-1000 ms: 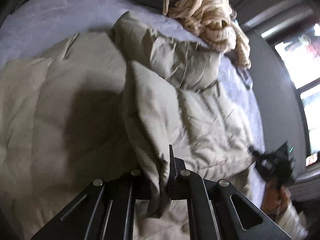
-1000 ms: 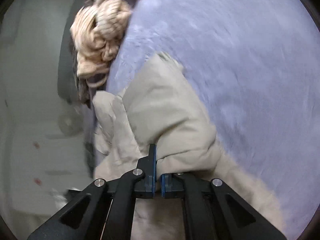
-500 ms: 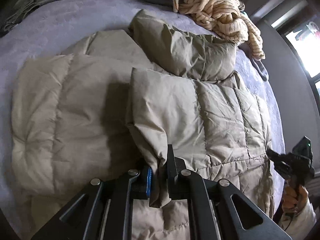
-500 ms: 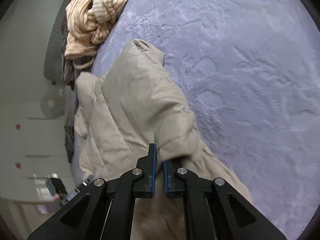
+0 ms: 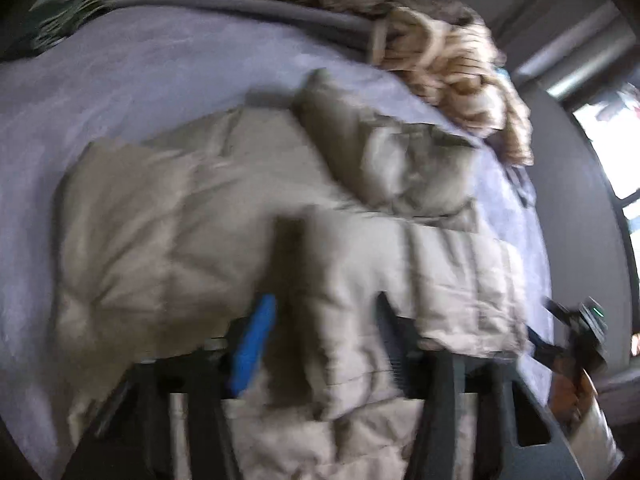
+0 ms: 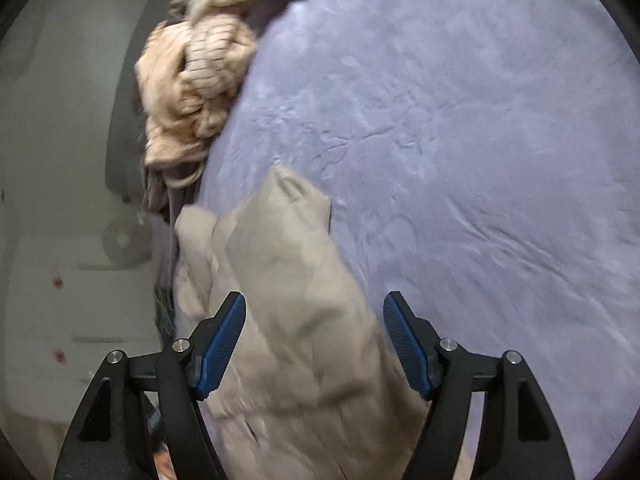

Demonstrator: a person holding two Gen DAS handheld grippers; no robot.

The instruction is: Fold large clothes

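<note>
beige jacket [image 5: 248, 216]; lavender bedspread [image 6: 460, 120]; blue fingers [image 6: 224, 344].

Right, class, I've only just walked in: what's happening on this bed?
A person with a tool in each hand is folding a beige puffer jacket on a lavender bedspread. Both the left tool and the right tool are open, with jacket fabric lying loose between the fingers. A cream knit garment sits bunched at the bed's edge.

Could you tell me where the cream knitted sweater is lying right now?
The cream knitted sweater lies bunched at the bed's far edge, upper left in the right wrist view, beyond the beige puffer jacket.
</note>
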